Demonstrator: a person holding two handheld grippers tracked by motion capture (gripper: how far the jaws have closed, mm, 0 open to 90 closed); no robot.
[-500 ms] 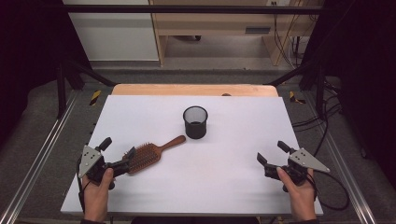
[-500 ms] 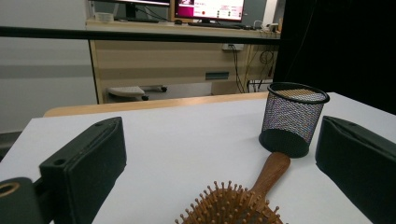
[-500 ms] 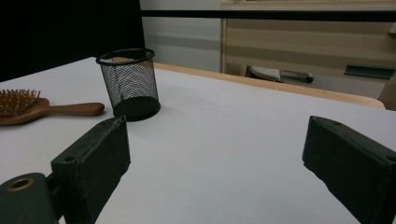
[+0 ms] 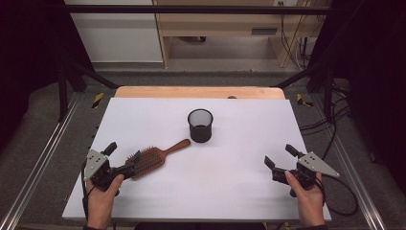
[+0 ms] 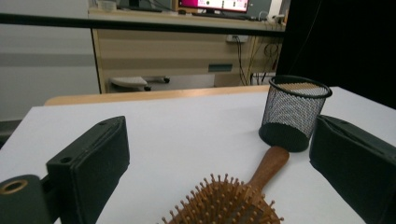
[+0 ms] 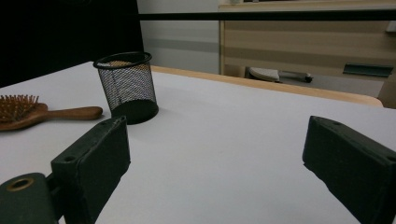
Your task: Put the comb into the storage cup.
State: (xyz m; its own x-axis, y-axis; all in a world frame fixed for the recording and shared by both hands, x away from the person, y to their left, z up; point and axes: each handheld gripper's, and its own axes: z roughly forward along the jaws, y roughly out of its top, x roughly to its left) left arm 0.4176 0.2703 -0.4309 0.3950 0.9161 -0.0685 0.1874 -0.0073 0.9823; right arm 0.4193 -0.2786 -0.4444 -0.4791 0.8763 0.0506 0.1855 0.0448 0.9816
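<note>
hairbrush [image 4: 152, 162] lies flat on the white table [image 4: 239, 191], bristles up, at the near left of the board, its wooden handle running up and to the right toward the black mesh cup [image 4: 200, 125]. the handle's tip stops just short of the cup's base; from above a narrow strip of table shows between them, while in the left gripper view the handle end [image 5: 273, 161] sits close under the cup [image 5: 292, 112] and contact cannot be told. the cup stands upright near the middle of the table, a little toward the far side. left gripper [image 4: 125, 158] rests at the near left edge, held in the person's left hand [image 4: 101, 199], its jaws spread wide apart and clamped on nothing; one jaw tip is right at the near end of the brush head, and in the left gripper view the bristled head [image 5: 224, 205] sits low between the two black jaws without either pad pressing on it. right gripper [image 4: 281, 156] sits at the near right of the table in the right hand [image 4: 309, 199], well apart from both brush and cup, jaws likewise spread with only bare table between them. in the right gripper view the cup [image 6: 126, 86] and the brush [image 6: 44, 112] lie off to the left, beyond the jaws. a light wooden edge [image 4: 198, 92] borders the table's far side.
</note>
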